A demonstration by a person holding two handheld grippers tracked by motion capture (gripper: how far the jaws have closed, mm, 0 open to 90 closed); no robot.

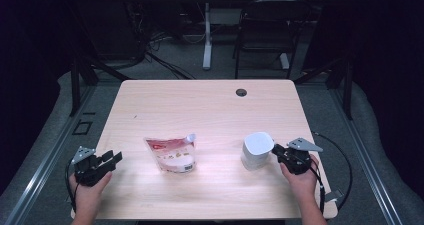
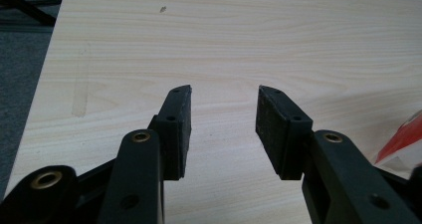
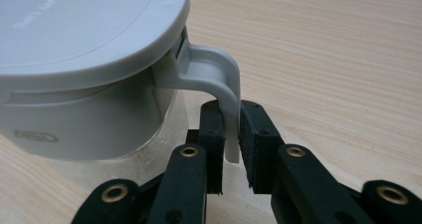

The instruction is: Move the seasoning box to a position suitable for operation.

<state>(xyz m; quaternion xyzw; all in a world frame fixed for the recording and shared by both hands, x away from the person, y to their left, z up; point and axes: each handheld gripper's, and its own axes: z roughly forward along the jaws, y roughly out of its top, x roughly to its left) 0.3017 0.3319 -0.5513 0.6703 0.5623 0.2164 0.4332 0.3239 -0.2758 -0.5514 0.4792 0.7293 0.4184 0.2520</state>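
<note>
In the right gripper view, the right gripper (image 3: 230, 134) has its jaws pinched on the thin white handle (image 3: 226, 94) of the jug (image 3: 84, 69); the pads press on the handle's lower end from both sides. In the high view that gripper (image 1: 279, 151) sits at the lower right of the frame, touching the jug's (image 1: 257, 150) right side.

The left gripper (image 2: 223, 119) stands partly open with bare table (image 2: 224, 45) between its pads, holding nothing. In the high view it (image 1: 112, 160) lies at the lower left, well apart from the pouch (image 1: 171, 154).

The jug is a squat white container with a flat round lid bearing faint lettering and a clear lower body. It stands upright, long axis vertical, right of centre in the lower half of the high view. Its handle curves out from under the lid and hooks downward, pointing toward the right gripper at the frame's right.
</note>
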